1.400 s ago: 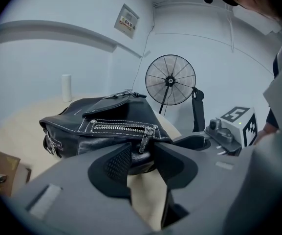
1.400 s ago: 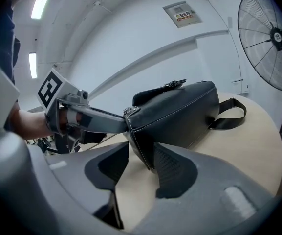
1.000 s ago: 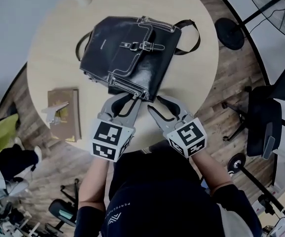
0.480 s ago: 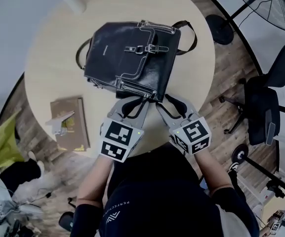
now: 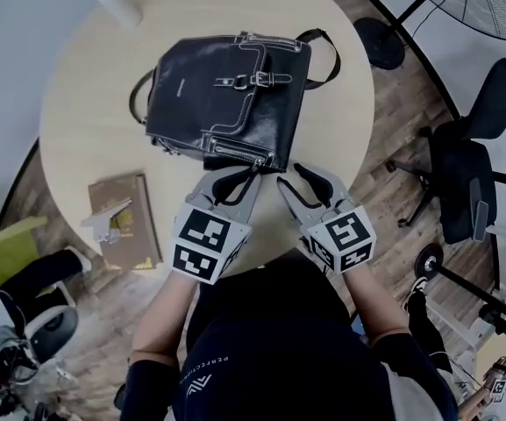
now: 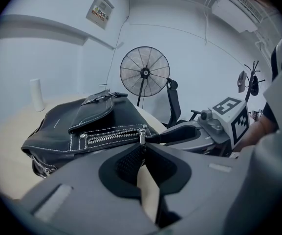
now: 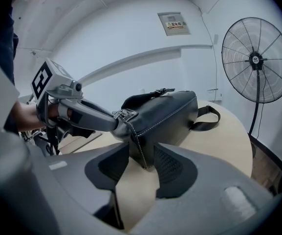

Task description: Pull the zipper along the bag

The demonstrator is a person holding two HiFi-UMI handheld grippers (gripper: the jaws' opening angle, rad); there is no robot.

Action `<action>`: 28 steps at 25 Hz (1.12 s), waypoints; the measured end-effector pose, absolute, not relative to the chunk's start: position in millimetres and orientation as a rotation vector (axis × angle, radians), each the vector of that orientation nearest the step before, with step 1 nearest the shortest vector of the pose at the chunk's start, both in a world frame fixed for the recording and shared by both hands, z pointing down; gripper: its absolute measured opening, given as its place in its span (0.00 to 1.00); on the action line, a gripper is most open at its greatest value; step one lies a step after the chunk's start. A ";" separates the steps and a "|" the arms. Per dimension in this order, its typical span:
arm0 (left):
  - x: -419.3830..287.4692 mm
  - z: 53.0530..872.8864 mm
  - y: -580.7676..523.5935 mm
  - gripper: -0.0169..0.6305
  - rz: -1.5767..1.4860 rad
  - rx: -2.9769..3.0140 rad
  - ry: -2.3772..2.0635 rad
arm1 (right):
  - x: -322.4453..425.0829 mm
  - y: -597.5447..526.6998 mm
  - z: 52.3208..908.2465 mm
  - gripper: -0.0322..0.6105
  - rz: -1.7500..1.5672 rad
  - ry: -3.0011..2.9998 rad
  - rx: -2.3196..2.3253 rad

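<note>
Left gripper view: zipper pull (image 6: 142, 133) half-hidden

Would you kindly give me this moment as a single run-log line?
stage: pre-pull | left gripper: jaws closing on zipper pull | right gripper: clamped on bag corner | bag: lying on table

floor (image 5: 406, 134): wood planks | wall (image 6: 57, 13): white | furniture: round table (image 5: 77, 103), office chair (image 5: 467, 182), standing fan (image 6: 144, 73)
</note>
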State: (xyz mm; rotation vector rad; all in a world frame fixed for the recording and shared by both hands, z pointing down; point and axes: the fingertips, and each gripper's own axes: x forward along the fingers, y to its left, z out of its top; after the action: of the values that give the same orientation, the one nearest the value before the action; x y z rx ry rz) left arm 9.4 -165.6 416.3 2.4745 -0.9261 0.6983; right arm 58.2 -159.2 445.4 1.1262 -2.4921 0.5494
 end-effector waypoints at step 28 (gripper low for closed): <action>3.8 403.9 -164.6 0.06 1.029 2.509 -0.550 | 49.6 -163.6 429.1 0.24 0.400 -2.507 1.175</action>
State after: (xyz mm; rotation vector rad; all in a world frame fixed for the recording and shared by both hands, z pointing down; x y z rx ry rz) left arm 3.8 -164.6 403.9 2.5090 -0.5504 1.0286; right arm 49.6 -163.6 429.1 1.1754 -2.5069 0.3998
